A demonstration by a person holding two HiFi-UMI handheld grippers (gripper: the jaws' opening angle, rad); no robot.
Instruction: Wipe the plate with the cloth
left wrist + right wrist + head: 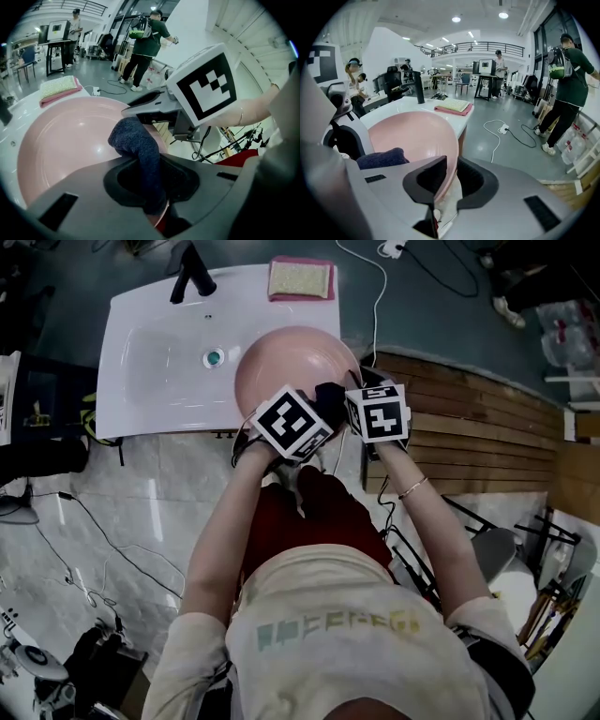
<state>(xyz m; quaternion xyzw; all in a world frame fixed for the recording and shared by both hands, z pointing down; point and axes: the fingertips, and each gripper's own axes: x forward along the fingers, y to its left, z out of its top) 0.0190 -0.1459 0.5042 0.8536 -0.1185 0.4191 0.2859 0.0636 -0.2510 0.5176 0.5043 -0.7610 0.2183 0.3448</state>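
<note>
Dark-blue terry cloth [136, 140] is hanging pinched between the jaws of the left gripper [149, 185], which are pressing together on it. The bunched top of the cloth is bulging out just ahead of the jaw tips and pressing against the inner face of the pink plate [65, 140]. The plate is tilting up on edge directly in front of both grippers, above the near right corner of the white sink [150, 362]. The right gripper [449, 180] is clamping its dark-padded jaws on the plate's near rim, one jaw on the inner face and one on the back. From this gripper the cloth is showing just to the left, lying against the plate's hollow. The two grippers are sitting close side by side, the right one just to the right of the left one and slightly ahead of it. Beyond the plate, farther from the grippers, a black faucet [190, 273] is standing at the sink's far rim and a drain [214, 358] is showing in the basin. A yellow sponge [300, 277] is lying on a pink towel [323, 292] at the far right corner. A white cable [375, 296] is trailing across the grey floor to the right of the right gripper. A person in a green shirt [565, 89] is standing well beyond it.
</note>
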